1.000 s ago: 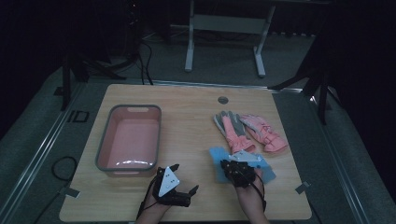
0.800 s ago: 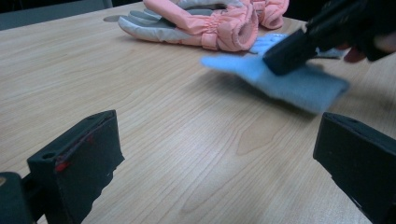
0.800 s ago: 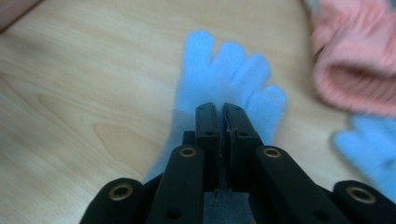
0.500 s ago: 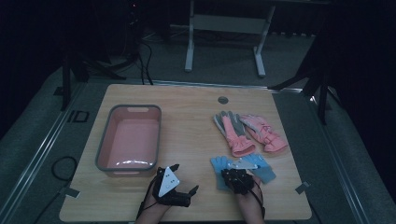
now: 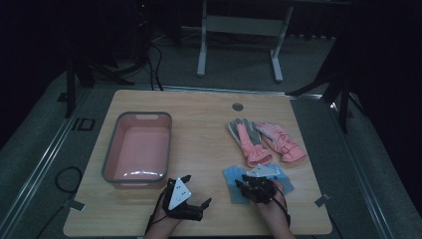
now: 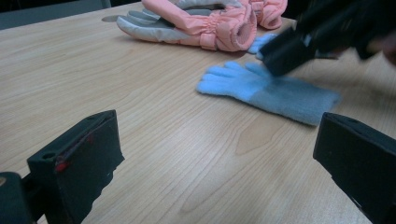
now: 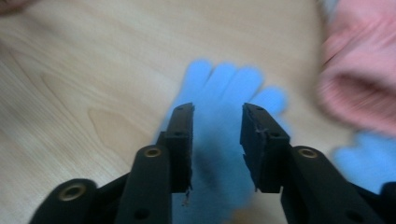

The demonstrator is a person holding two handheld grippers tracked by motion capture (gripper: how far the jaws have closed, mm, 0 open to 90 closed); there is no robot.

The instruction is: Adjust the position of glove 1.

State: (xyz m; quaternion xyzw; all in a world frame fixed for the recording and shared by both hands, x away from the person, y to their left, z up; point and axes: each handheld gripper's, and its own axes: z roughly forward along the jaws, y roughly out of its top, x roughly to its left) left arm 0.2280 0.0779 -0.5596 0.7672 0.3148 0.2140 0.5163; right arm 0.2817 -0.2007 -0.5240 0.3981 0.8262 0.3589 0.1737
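I am holding the right tongs [image 7: 217, 116] just above the nearer blue glove [image 7: 224, 140], their jaws having just been opening, now apart with the glove between them, unclamped. It is lying flat near the surface's [image 5: 199, 124] front edge, the pink gloves [image 5: 263, 142] just behind. My left tongs [image 5: 194, 196] are waiting wide apart over bare wood, beside the pink tub [image 5: 137, 149]

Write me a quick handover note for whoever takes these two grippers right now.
Right gripper: jaws have just been opening, partly apart above the near blue glove, not gripping it.
Left gripper: open, idle on the table beside the pink tub.
Second blue glove and the pink ski gloves lie to the right of the tub.
Done: nothing in the tub.
Left: probably moving the gloves into it.
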